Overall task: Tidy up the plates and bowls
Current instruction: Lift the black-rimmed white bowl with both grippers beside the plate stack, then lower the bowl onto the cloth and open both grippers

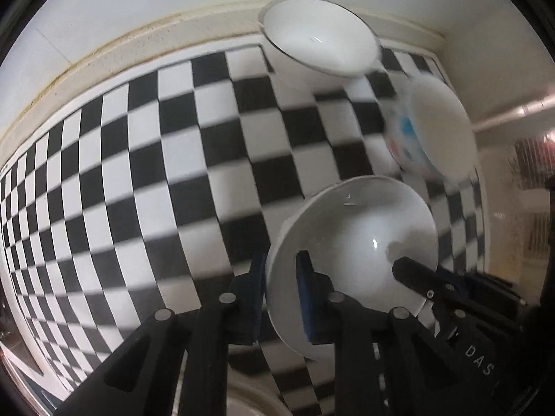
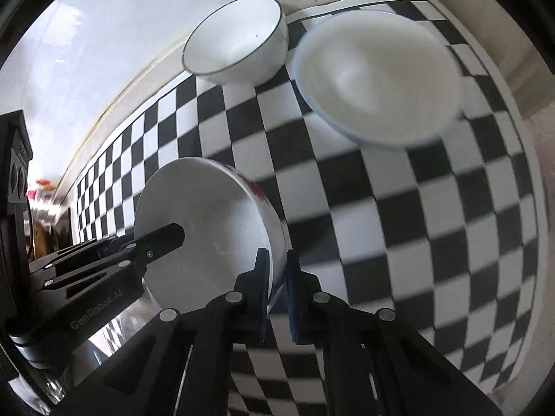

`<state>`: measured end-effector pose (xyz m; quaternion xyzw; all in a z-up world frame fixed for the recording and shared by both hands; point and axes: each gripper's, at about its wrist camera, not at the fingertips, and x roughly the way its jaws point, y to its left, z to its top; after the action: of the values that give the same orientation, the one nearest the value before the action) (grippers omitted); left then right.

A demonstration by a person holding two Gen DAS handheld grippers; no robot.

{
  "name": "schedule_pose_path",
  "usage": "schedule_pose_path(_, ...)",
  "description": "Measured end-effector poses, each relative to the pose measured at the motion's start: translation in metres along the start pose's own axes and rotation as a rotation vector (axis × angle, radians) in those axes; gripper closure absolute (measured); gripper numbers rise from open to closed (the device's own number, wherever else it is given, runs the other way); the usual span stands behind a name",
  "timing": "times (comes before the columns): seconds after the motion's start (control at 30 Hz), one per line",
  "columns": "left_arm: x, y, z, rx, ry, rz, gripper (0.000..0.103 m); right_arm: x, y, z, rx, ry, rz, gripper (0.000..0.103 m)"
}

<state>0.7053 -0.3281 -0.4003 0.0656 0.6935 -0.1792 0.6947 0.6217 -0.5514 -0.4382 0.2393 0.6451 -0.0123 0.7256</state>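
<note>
One white bowl (image 1: 353,239) is at five o'clock in the left wrist view, its rim clamped by the left gripper (image 1: 281,294) and, opposite, by the right gripper (image 2: 277,287). Whether it touches the checkered surface (image 1: 138,173) is unclear. The dark-rimmed bowl (image 1: 319,45) stands at twelve o'clock and the blurred patterned bowl (image 1: 433,128) at two.

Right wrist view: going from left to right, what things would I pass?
left gripper → red-patterned bowl that it holds → large white bowl with a pale blue rim. The dark-rimmed bowl at the back sits above the held one, so it is left out.
</note>
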Motion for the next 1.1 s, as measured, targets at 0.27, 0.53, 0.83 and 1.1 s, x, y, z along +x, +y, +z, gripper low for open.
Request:
schedule_pose_path(0.27, 0.006, -0.042, -0.052, 0.039, 0.066, -0.027, 0.087, -0.014, -0.026, -0.065, -0.001, 0.036, 0.000, 0.093)
schedule_pose_path(0.53, 0.040, -0.054, -0.087, 0.043, 0.167, -0.024, 0.087, -0.001, -0.054, -0.107, 0.028, 0.093, -0.008, 0.092)
schedule_pose_path(0.83, 0.056, -0.066, -0.096, 0.054, 0.204, -0.004, 0.087, 0.006, -0.063, -0.115, 0.042, 0.139, -0.005, 0.093)
schedule_pose_path(1.1, 0.064, -0.085, -0.095, 0.049, 0.201, 0.005, 0.087, 0.016, -0.062, -0.107, 0.027, 0.192, 0.002, 0.092)
